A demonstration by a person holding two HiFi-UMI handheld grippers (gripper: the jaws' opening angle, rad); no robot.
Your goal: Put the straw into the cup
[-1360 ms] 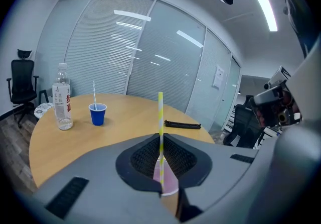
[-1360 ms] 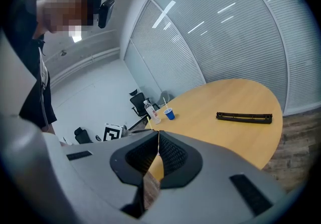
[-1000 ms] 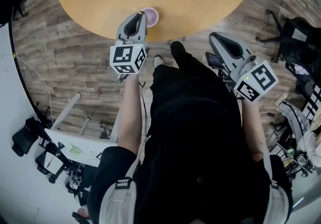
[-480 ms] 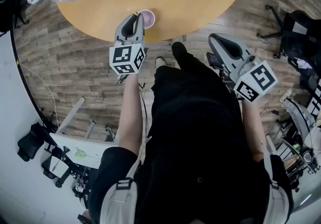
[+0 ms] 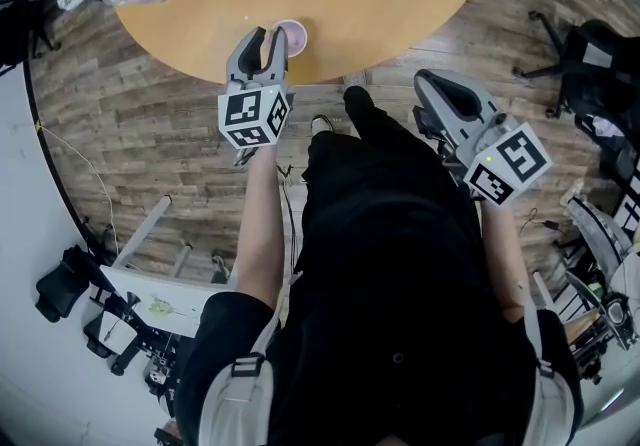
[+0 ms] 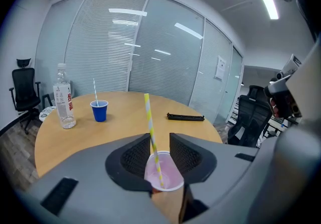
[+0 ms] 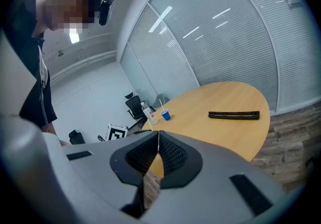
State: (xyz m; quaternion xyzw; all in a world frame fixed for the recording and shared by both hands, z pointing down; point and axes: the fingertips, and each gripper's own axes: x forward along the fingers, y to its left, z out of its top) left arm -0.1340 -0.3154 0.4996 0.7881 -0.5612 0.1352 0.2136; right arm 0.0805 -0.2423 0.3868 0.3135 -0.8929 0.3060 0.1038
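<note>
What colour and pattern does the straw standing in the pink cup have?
Yellow and white stripes; the straw shows best in the left gripper view.

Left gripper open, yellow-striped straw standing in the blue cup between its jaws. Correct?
Wrong cup: the left gripper view shows the yellow-striped straw standing in the pink cup between the left gripper's jaws, which have just been opening and stand apart. The blue cup sits farther back.

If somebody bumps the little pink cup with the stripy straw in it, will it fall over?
Probably easily. The pink cup looks small, thin and empty, so it is likely light. The tall straw leans out far above its rim, which may make it top-heavy. It also stands near the table edge, so a push might send it off.
</note>
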